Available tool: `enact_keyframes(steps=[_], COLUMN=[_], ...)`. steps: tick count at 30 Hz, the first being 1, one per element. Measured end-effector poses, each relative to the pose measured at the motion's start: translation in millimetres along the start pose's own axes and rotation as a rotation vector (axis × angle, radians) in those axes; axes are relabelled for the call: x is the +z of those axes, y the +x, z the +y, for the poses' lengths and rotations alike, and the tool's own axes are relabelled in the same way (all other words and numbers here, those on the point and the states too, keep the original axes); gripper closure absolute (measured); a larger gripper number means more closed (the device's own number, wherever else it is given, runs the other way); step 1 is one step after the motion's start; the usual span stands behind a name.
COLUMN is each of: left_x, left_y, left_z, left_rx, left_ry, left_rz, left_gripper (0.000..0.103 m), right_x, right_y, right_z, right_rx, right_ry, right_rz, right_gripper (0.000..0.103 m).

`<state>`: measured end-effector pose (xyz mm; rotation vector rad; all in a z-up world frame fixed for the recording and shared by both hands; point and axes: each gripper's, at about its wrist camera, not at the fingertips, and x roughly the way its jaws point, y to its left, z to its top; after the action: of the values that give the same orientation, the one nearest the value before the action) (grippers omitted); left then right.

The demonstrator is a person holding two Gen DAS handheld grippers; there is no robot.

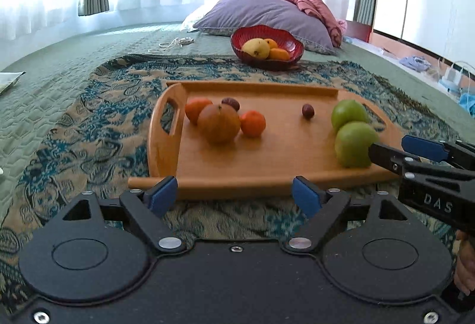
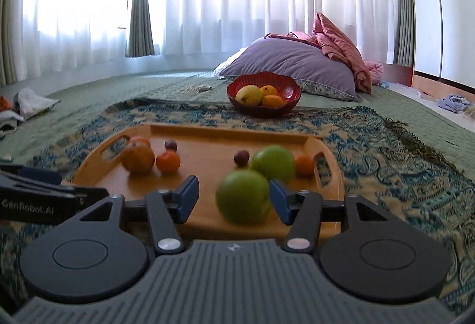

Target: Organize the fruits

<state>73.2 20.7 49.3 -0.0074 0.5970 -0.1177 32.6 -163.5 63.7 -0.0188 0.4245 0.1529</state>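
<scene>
A wooden tray lies on a patterned blanket and holds a large brownish-orange fruit, small oranges, two dark red dates and two green apples. My right gripper is open, its fingers on either side of the near green apple, which touches the right pad; the far green apple sits just behind. In the left wrist view the right gripper reaches the near apple from the right. My left gripper is open and empty at the tray's front edge.
A red bowl with a yellow mango and oranges stands behind the tray, also seen in the right wrist view. A purple pillow and pink bedding lie beyond it. A cable lies on the green bedspread.
</scene>
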Motion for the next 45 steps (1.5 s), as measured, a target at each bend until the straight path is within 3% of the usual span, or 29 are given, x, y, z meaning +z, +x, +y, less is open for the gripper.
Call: enact_keyframes(steps=[17, 32, 45], left_x=[-35.6, -37.9, -38.2], left_y=[28.7, 41.5, 44.4], left_z=[1.4, 0.8, 1.1], left_rx=[0.064, 0.076, 0.083], left_ry=[-0.029, -0.048, -0.047], left_rz=[0.050, 0.058, 0.065], left_gripper=[0.013, 0.000, 0.000], right_x=[-52.1, -57.3, -58.3], right_y=[13.6, 25.8, 27.3], right_z=[1.6, 0.9, -0.9], right_rx=[-0.038, -0.023, -0.008], right_ry=[-0.014, -0.017, -0.024], right_rz=[0.116, 0.142, 0.141], right_gripper=[0.026, 0.015, 0.013])
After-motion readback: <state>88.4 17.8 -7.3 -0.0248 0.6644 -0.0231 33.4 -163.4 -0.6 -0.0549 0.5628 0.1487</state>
